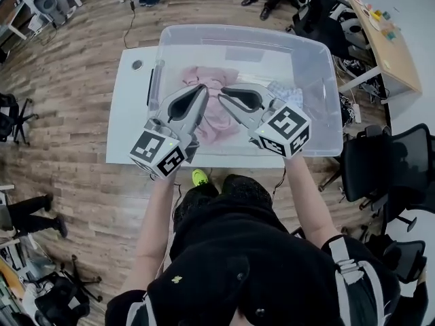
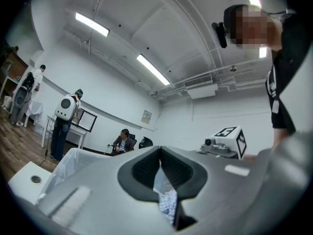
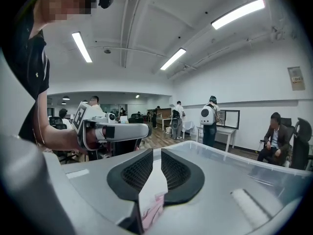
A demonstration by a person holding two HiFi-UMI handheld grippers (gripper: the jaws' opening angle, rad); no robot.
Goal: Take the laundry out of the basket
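Nothing has been lifted yet, by the look of it, and the pick to come probably wants wider jaws first. Then the noses should dip steeply and pinch a thick raised fold, so the cloth comes clear of the wall.

The left hand-held gripper (image 1: 202, 88) points level over the near rim, its jaws pressed together and empty. The right hand-held gripper (image 1: 225, 91) tips slightly downward, its jaws only a narrow slit apart and gripping nothing, with pink fabric showing beneath the gap.

Just below and beyond both tips lies the pink garment (image 1: 216, 75), crumpled on the floor of the basket (image 1: 319, 53). A checked cloth (image 1: 290, 95) lies beside it, toward the right wall. The clear basket sits on the white table (image 1: 128, 107).
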